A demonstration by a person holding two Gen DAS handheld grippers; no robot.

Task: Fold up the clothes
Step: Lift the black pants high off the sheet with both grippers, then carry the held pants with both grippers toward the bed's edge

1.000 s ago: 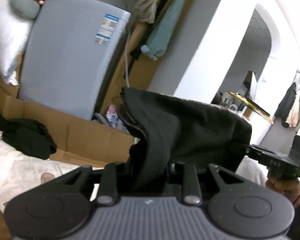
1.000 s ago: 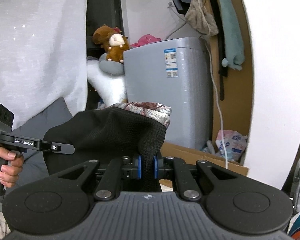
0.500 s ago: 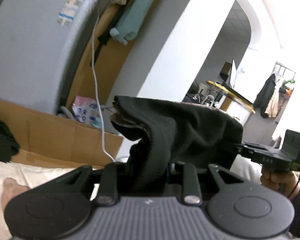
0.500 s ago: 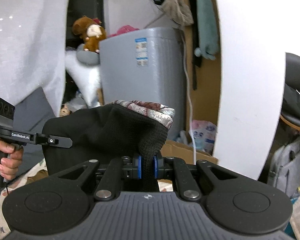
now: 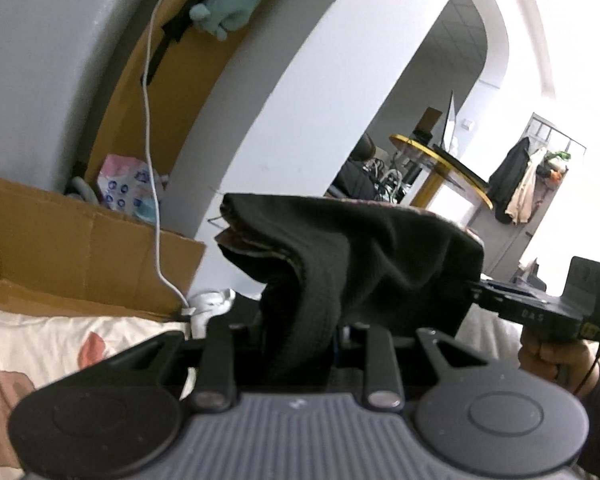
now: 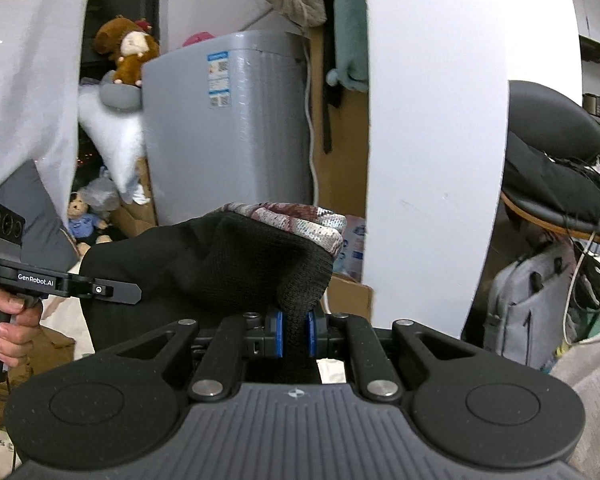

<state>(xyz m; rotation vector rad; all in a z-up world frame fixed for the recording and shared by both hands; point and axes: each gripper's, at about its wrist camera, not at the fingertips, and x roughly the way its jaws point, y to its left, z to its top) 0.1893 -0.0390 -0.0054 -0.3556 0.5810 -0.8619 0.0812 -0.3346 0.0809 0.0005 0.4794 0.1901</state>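
Hanging in the air between the two grippers, the black garment (image 6: 204, 268) is stretched out with a patterned red-and-white inner layer showing along its top edge. The right gripper (image 6: 294, 334) points slightly downward, and its blue pads (image 6: 277, 332) are nearly together, pinching a narrow fold of the knit fabric. In the right wrist view the left gripper (image 6: 100, 290) enters from the left edge, roughly level, its black finger reaching to the far side of the garment; the person's left hand (image 6: 4, 320) wraps around its handle, fingers curled tight.

From the left wrist view, the left gripper (image 5: 296, 332) also tilts a little downward. A thick bunch of the cloth (image 5: 352, 264) fills the space between its fingers, so the jaws stand partly apart yet closed on the fabric; the pads themselves are hidden by it. The right gripper (image 5: 484, 292) comes in from the right side of that view, held about level, its tip buried in the opposite end of the garment, and the right hand (image 5: 556, 360) grips its handle below.

Under the left gripper lies a pale printed sheet (image 5: 60, 344), with a cardboard box (image 5: 80, 248) behind it and a white cable (image 5: 150, 160) hanging down. A grey appliance (image 6: 228, 128) stands beyond the garment, and a plush toy (image 6: 130, 50) sits beside it.
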